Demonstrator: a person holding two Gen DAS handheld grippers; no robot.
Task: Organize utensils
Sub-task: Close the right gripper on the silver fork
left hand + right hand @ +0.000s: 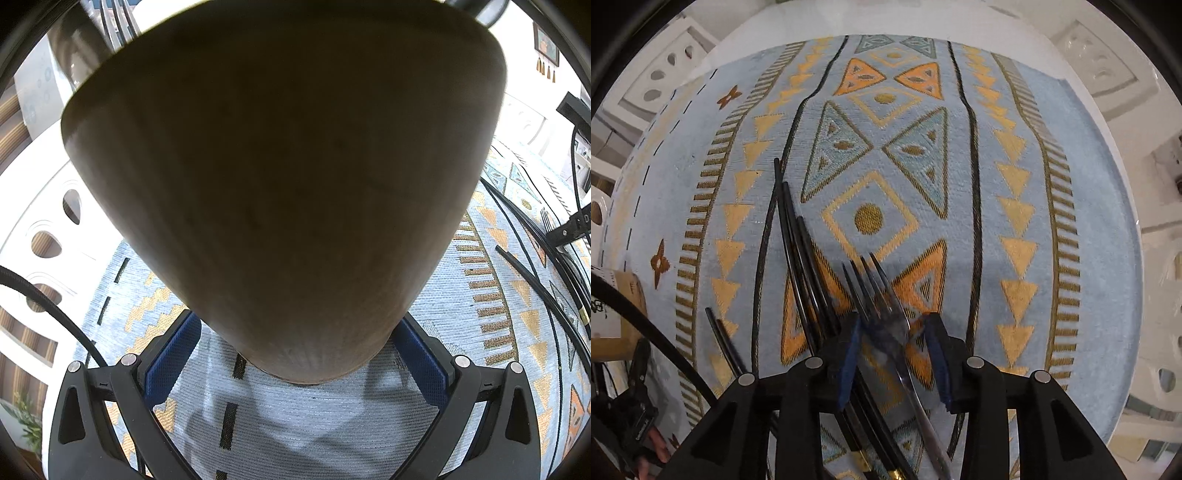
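Left wrist view: left gripper (295,354) has its blue pads clamped on the narrow base of a brown wooden holder (280,177), which flares wide toward the top and blocks most of the frame. Patterned cloth (295,413) bare below the holder base; black chopsticks (535,280) lie on the cloth at right, near its edge. White table rim (33,206) curves along the left, cloth edge just inside it.

Right wrist view: right gripper (895,354) points down at the cloth (1008,206), jaws partly spread with a silver fork (886,306) between the blue pads, tines forward and blurred; cannot tell whether the pads actually press it. Several black chopsticks (798,251) run beside the left pad, fanning out ahead-left, more passing under the gripper. Cloth ahead and right of the fork is open up to its far edge. White chair backs (1104,70) ring the table.
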